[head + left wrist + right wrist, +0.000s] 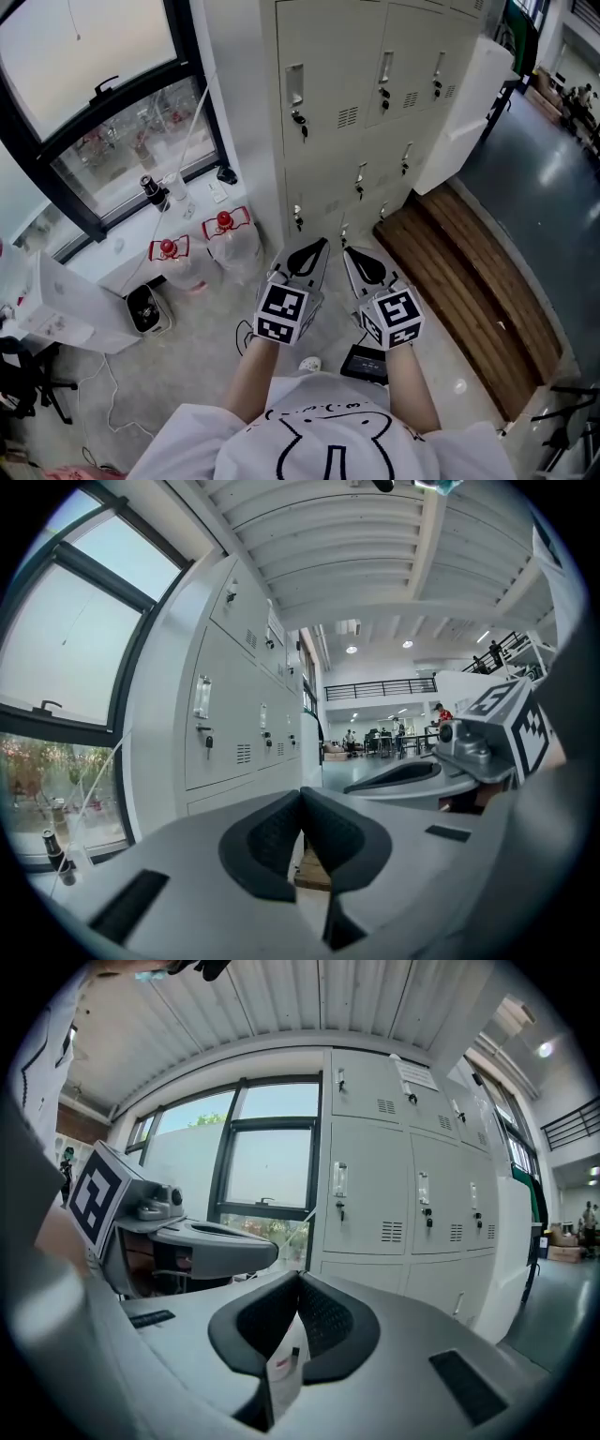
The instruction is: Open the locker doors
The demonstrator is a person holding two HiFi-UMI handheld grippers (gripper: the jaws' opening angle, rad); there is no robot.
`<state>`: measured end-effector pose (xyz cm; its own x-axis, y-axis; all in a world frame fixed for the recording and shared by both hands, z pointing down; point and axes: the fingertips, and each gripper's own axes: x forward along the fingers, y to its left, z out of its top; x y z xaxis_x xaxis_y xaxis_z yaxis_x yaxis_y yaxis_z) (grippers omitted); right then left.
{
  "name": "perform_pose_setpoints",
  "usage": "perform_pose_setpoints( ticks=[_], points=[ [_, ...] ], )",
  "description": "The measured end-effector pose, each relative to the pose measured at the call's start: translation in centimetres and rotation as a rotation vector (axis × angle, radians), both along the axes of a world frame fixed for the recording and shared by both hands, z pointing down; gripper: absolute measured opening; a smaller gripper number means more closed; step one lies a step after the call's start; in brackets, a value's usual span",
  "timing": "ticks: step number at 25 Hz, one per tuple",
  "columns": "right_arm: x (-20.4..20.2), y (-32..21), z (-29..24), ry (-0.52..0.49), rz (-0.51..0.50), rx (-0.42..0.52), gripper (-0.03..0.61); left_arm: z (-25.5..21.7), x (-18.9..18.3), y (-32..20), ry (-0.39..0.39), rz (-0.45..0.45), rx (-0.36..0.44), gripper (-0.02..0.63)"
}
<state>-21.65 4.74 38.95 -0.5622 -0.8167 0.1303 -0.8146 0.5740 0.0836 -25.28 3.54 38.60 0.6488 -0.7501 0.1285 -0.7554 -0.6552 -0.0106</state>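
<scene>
The beige lockers (328,84) stand in front of me with all doors closed; keys (300,122) hang in the locks under the slim handles. Both grippers are held side by side at waist height, short of the lockers and pointing at their lowest row. My left gripper (317,244) is shut with nothing between its black pads (272,832). My right gripper (349,251) is likewise shut and empty, pads (323,1316) meeting at the tip. The left gripper view has the lockers (234,714) to its left, and the right gripper view has the lockers (412,1194) to its right.
Two big water jugs with red caps (230,239) stand on the floor left of the lockers, under a window sill (178,202) with bottles. A wooden platform (459,272) runs along the right. A white cabinet (469,112) adjoins the lockers. A black device (366,361) lies by my feet.
</scene>
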Motion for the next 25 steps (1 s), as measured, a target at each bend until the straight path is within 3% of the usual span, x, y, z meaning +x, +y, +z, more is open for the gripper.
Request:
perform_pose_setpoints(
  ticks=[11, 15, 25],
  points=[
    [-3.1, -7.3, 4.8, 0.013, -0.031, -0.063, 0.02, 3.6, -5.1, -5.6, -0.01, -0.107, -0.057, 0.021],
    [-4.8, -9.9, 7.2, -0.018, -0.085, -0.128, 0.022, 5.0, -6.6, -7.1, 0.001, -0.164, -0.085, 0.021],
    [-8.0, -18.6, 14.8, 0.03, -0.163, -0.311, 0.104, 8.4, -8.2, -11.0, -0.027, -0.233, -0.18, 0.021]
  ],
)
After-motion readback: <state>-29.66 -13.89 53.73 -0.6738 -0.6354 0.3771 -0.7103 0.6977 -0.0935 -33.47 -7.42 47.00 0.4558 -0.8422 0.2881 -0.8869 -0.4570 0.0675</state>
